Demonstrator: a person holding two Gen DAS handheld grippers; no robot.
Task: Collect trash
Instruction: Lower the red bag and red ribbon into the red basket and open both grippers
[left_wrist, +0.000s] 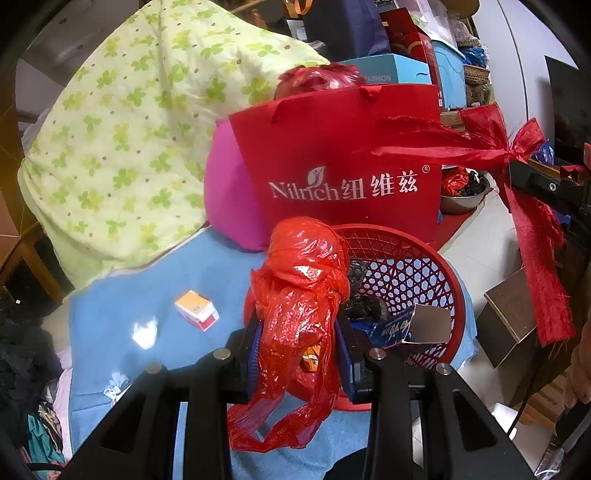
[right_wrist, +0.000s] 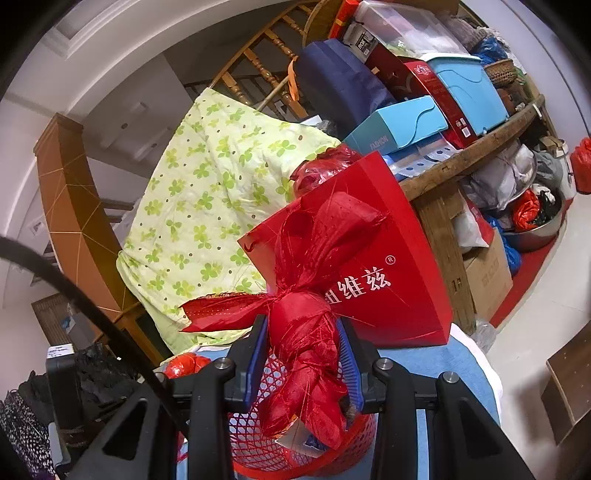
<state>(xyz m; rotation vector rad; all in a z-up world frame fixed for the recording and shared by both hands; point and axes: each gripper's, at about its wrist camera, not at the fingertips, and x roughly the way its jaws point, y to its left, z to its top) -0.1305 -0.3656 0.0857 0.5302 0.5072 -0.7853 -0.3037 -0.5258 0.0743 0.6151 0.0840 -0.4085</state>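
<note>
My left gripper (left_wrist: 300, 345) is shut on a crumpled red plastic bag (left_wrist: 301, 280) and holds it at the near left rim of a red mesh basket (left_wrist: 417, 273) on the blue cloth. The basket holds dark scraps and a torn blue carton (left_wrist: 402, 328). My right gripper (right_wrist: 303, 360) is shut on a red ribbon bow (right_wrist: 314, 295) and holds it above the same basket (right_wrist: 255, 435). The bow also shows at the right of the left wrist view (left_wrist: 517, 155).
A small orange and white box (left_wrist: 196, 309) and white paper scraps (left_wrist: 144, 334) lie on the blue cloth (left_wrist: 147, 280). A red Nilrich paper bag (left_wrist: 340, 170) and a pink cushion (left_wrist: 229, 192) stand behind the basket, a green-patterned quilt (left_wrist: 122, 140) at the left.
</note>
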